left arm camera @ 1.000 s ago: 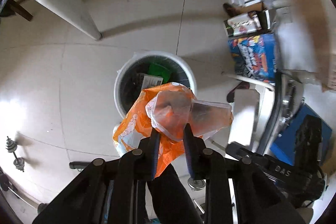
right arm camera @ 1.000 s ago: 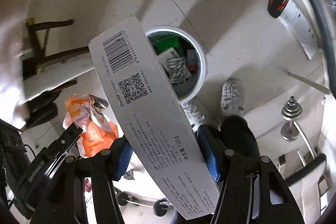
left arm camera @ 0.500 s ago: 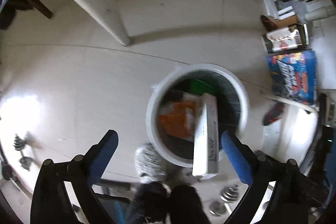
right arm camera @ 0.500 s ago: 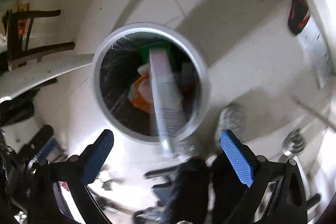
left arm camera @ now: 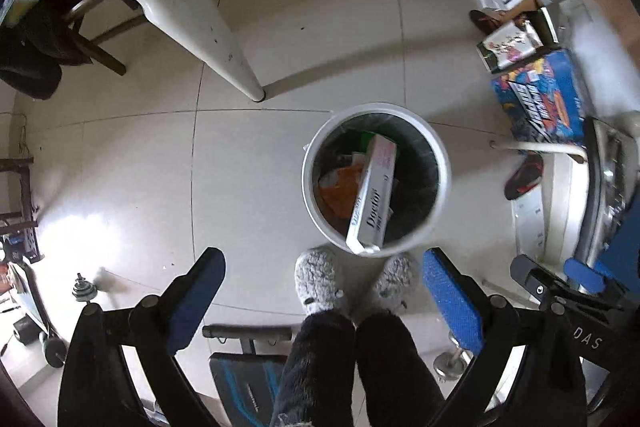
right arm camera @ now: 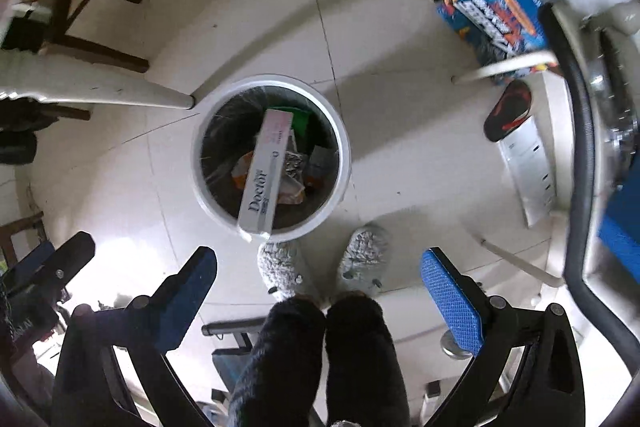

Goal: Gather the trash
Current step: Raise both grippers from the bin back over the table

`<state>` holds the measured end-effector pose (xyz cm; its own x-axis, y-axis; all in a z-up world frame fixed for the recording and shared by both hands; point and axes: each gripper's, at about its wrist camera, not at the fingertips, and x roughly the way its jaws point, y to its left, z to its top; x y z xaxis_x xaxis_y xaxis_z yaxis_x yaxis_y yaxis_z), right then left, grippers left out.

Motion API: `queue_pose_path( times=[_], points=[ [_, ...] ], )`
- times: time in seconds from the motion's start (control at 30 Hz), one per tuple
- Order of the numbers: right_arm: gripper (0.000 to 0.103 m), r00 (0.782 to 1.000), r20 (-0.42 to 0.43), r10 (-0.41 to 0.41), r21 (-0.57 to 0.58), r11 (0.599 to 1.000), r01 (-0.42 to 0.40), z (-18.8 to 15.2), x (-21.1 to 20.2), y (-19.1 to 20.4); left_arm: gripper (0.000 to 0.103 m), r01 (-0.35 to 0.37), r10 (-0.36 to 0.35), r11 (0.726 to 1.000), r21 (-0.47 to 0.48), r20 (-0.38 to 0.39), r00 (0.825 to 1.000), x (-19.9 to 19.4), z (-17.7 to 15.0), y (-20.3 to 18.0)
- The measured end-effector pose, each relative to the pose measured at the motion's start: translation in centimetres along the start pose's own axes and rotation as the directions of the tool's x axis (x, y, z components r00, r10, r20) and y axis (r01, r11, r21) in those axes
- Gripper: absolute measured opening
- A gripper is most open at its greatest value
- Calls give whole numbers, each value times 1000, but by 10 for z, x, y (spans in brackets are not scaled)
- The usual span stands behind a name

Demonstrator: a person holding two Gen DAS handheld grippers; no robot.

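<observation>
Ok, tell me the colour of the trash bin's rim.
White; the trash bin's rim shows best in the right wrist view.

- Left gripper [left arm camera: 322,281] — jaws spread wide, nothing between the blue pads [left arm camera: 450,299], pointing down at the floor.
- Right gripper [right arm camera: 318,273] — likewise wide apart and empty, pads [right arm camera: 450,301] aimed downward.
- Legs [left arm camera: 344,367] in dark fuzzy trousers stand together between the fingers in both views.
- Feet in grey slippers [right arm camera: 362,259], side by side, toes forward.

Right gripper [right arm camera: 318,289] jaws wide apart, empty, above floor. White bin [right arm camera: 200,163] holds "Doctor" box [right arm camera: 264,173], leaning on near rim.
</observation>
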<state>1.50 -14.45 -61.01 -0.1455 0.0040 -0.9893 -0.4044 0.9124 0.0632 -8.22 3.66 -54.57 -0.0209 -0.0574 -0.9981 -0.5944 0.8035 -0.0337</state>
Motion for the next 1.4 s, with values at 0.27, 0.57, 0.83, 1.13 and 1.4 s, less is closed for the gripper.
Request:
queue_pose_path(
  times=[0.27, 0.57, 0.83, 1.13, 1.4],
  points=[
    [103, 999, 48, 0, -38, 999, 2, -30, -110, 16, 101, -1, 0, 1000, 22, 43, 999, -89, -23, 1],
    [103, 997, 78, 11, -47, 999, -7, -65, -218, 30, 101, 21, -25, 999, 43, 114, 993, -191, -43, -1],
    [103, 981, 174, 91, 9, 996, -93, -71, -319, 36, 101, -34, 24, 999, 43, 218, 976, -274, -37, 7],
    [103, 955, 262, 138, 77, 984, -163, 26, -377, -3, 103, -90, 84, 996, -1, 360, 929, -302, 55, -18],
    [103, 966, 255, 38, -146, 989, 0, 224, -397, -33, 103, -114, 136, 990, -83, 339, 931, -281, 194, -96]
  ],
)
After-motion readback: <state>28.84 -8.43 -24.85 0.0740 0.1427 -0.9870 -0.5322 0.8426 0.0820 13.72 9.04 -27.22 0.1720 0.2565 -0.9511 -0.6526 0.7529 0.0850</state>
